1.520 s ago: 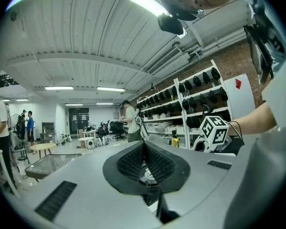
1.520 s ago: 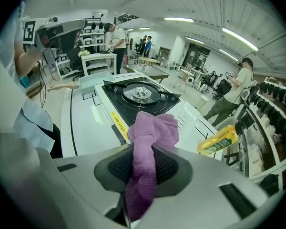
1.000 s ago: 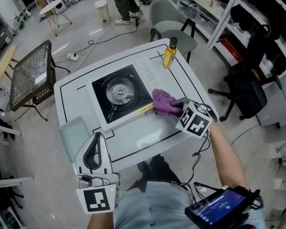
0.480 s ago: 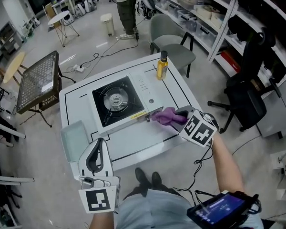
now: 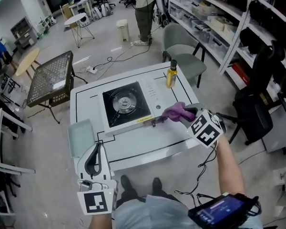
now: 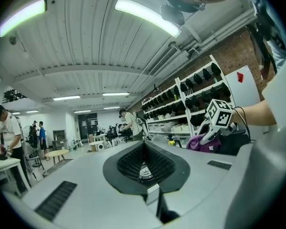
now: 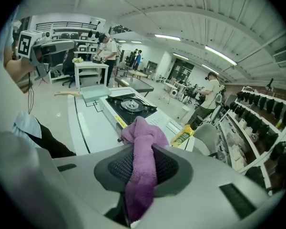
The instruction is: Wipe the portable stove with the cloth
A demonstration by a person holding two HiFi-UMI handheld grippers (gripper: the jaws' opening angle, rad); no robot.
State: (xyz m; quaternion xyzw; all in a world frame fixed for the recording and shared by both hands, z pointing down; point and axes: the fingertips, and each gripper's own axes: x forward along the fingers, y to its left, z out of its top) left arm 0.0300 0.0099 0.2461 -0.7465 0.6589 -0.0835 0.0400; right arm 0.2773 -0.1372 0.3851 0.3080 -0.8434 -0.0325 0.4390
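The portable stove (image 5: 126, 104) lies on the white table (image 5: 148, 142), black top and round burner up. My right gripper (image 5: 185, 111) is shut on the purple cloth (image 5: 174, 112), held just off the stove's front right corner, near its knob. In the right gripper view the cloth (image 7: 142, 161) hangs bunched between the jaws, with the stove (image 7: 131, 105) beyond it. My left gripper (image 5: 96, 149) hangs off the table's near left corner, shut and holding nothing. Its own view points up at the ceiling, and the right gripper (image 6: 214, 124) with the cloth (image 6: 202, 143) shows at the side.
A yellow bottle (image 5: 171, 74) stands at the table's far right, and a pale green tray (image 5: 81, 136) lies at its left edge. A grey chair (image 5: 181, 49) stands behind the table, a mesh rack (image 5: 50, 80) to the left, and a black office chair (image 5: 257, 113) and shelves to the right.
The right gripper has carried the cloth from the stove's front right corner off to the right. The head view has pulled back. The left gripper has stayed where it was.
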